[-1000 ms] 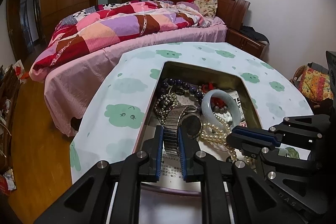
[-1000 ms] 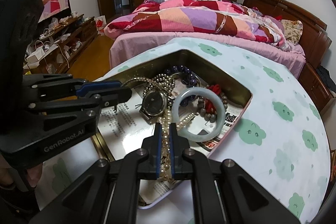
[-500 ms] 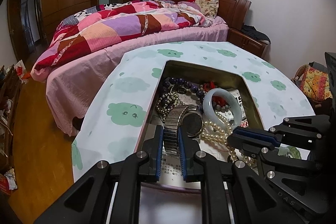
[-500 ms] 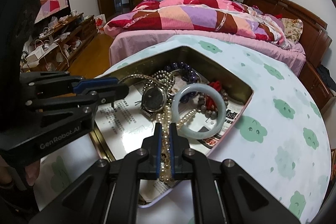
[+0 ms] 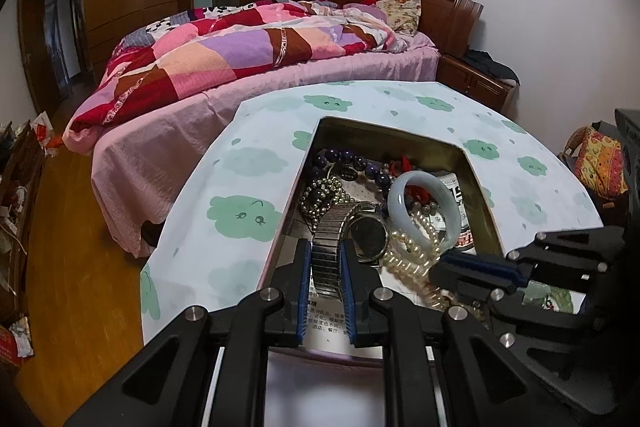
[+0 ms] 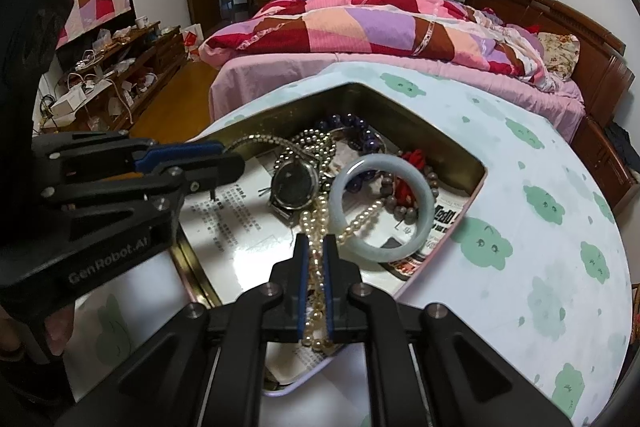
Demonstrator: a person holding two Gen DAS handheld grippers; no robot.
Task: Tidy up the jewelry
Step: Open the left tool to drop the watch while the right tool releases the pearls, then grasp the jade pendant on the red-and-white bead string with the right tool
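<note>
An open gold tin (image 5: pixel 400 137) on the cloud-print table (image 5: pixel 248 195) holds tangled jewelry. My left gripper (image 5: pixel 326 269) is shut on the metal band of a wristwatch (image 5: pixel 368 237), whose dark face lies just beyond the fingers. A pale jade bangle (image 5: pixel 424 211) rests right of the watch, over a pearl necklace (image 5: pixel 412 259). In the right wrist view, my right gripper (image 6: pixel 316 267) is shut on the pearl necklace (image 6: pixel 320 223), with the bangle (image 6: pixel 384 203) and the watch (image 6: pixel 294 183) just ahead. The left gripper (image 6: pixel 230 157) reaches in from the left, over the tin (image 6: pixel 400 115).
Purple beads (image 5: pixel 352 161), a dark bead bracelet (image 5: pixel 324 193) and a red piece (image 5: pixel 404 163) lie at the tin's far end on printed paper. A bed (image 5: pixel 240 59) stands beyond the table. A cluttered low cabinet (image 6: pixel 112 75) is far left. A hand (image 6: pixel 56 331) holds the left gripper.
</note>
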